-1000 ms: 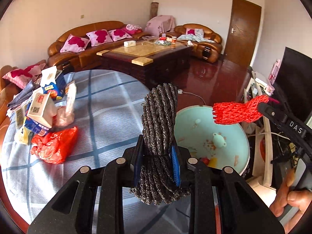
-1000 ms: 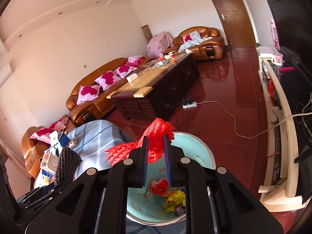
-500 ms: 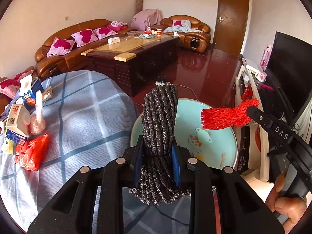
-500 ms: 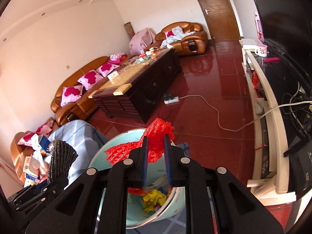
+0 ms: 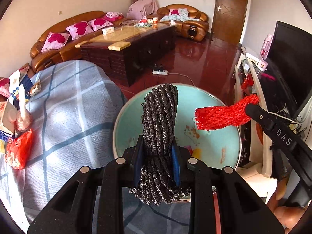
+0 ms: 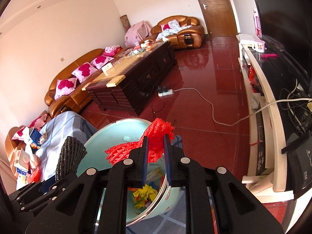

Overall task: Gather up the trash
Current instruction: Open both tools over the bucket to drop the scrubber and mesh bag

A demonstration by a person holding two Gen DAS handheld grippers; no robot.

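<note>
While both grippers are hanging over the pale green basin (image 5: 224, 117), each is carrying a piece of trash. The left gripper (image 5: 157, 156) is clamping its blue pads (image 5: 175, 163) on a dark grey netted bundle (image 5: 159, 120), jaws only narrowly apart with the bundle filling the gap. The bundle's long axis is running along the fingers: one end is pointing forward over the basin's near rim, the other is spilling back behind the pads. The right gripper (image 6: 156, 156) is pinching a red foam net (image 6: 156, 136), jaws nearly together on its bunched end. In the left wrist view the red net (image 5: 222, 115) is lying roughly level, sticking out sideways from the right gripper with its free end pointing toward the grey bundle, above the basin's interior. Yellow and red scraps (image 6: 145, 194) are sitting in the basin bottom. More litter (image 5: 17, 150) is lying on the checked cloth (image 5: 74, 107), left of the basin.
</note>
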